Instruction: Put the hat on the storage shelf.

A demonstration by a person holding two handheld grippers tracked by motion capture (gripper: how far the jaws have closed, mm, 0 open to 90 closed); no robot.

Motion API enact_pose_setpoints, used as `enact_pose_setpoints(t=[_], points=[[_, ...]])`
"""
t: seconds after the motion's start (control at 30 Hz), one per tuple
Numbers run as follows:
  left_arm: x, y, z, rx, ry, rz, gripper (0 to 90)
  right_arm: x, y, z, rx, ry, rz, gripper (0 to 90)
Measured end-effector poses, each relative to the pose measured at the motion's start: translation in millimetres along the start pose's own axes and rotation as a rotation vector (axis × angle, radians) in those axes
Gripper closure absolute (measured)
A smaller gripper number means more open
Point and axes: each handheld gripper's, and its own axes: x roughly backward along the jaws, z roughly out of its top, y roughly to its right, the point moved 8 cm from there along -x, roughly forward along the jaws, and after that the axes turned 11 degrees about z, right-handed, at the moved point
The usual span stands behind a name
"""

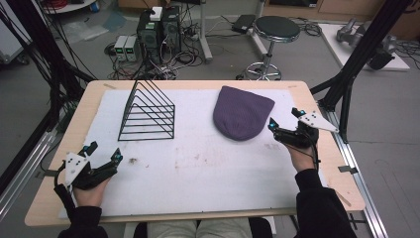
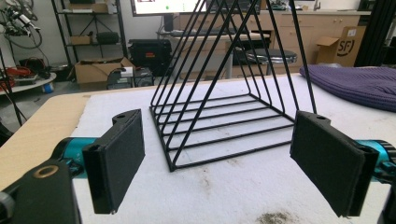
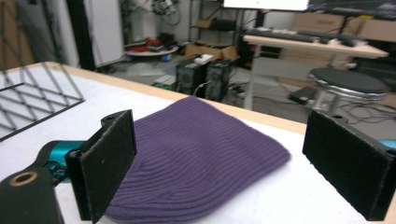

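Right gripper (image 1: 286, 122) just beside purple beanie (image 1: 241, 113), jaws apart; left gripper (image 1: 104, 151) likewise. Approach step; next, close on beanie's edge.

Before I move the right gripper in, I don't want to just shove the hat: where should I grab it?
Grip the hat at its near rounded edge, coming from the right gripper side; it lies flat, so pinch a fold of the edge.
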Motion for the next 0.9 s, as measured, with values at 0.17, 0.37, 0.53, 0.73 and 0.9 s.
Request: enact_pose_setpoints(t=[0.17,0.37,0.53,0.73,0.9], points=[[0.0,1.9,-0.2,-0.009,-0.001,-0.007,18.1,-14.0,0.3,-0.4,0.021,-0.039,0.055,8.9],[-0.2,1.7,-0.4,-0.008,-0.002,-0.005,18.0,-29.9,0.8,-3.3,0.050,-0.088,0.107,8.9],[0.1,2.7,0.0,-0.012,0.002,-0.006,18.0,-42.2,3.7,-7.1,0.031,-0.122,0.161,8.9],[-0.5,2.9,-0.8,-0.018,-0.001,-0.009,18.0,-52.2,2.8,-3.1,0.059,-0.152,0.253,8.9],[-0.4,3.5,-1.0,-0.016,-0.001,-0.012,18.1,-58.3,3.2,-7.9,0.072,-0.204,0.305,8.9]])
